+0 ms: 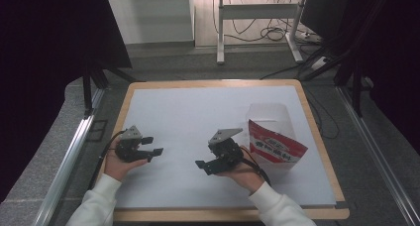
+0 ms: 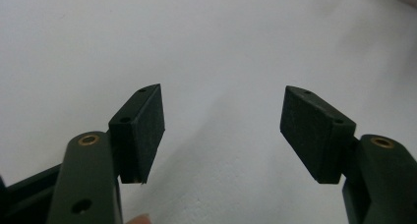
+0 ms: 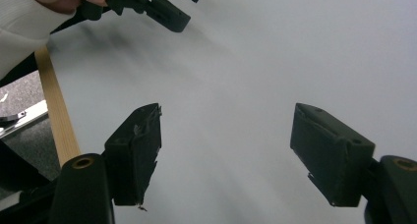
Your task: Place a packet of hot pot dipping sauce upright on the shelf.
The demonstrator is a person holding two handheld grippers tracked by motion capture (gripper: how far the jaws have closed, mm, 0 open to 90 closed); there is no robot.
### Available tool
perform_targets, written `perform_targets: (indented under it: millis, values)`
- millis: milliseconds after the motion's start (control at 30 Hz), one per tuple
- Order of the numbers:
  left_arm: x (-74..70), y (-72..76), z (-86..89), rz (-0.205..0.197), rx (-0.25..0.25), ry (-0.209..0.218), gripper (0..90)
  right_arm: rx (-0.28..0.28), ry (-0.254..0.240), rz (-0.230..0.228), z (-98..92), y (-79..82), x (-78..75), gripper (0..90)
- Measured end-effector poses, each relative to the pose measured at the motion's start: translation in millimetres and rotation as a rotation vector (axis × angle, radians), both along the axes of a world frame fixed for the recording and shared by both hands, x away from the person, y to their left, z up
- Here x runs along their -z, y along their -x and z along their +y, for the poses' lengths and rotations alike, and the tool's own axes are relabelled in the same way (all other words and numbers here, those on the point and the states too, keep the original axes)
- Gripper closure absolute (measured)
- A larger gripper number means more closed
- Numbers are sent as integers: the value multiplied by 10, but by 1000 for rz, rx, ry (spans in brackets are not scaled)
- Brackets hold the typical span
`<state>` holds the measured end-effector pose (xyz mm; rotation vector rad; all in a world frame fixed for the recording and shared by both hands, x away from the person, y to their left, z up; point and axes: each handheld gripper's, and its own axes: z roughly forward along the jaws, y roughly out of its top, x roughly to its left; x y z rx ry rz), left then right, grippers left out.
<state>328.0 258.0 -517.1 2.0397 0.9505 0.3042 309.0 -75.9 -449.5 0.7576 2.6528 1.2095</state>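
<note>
even overhead light, soft shadows, dark edges, slightly blurry

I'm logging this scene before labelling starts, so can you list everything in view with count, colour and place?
bag: one, red and white printed front with a clear upper part, right side of the mat beside the right gripper.
mat: one, white, covering the tabletop.
table: one, light wood edge, centre of the high view.
cables: several, dark, on the floor beyond the table.
left gripper: one, black, near left of the mat, fingers apart.
right gripper: one, black, near centre, fingers apart.
sleeves: two, white, bottom edge.
</note>
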Motion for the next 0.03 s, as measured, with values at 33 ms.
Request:
perform_targets:
  millis: [33]
  values:
    - [2, -4, -1, 2, -1, 2, 330, 1, 5, -3, -10, 3, 11, 266]
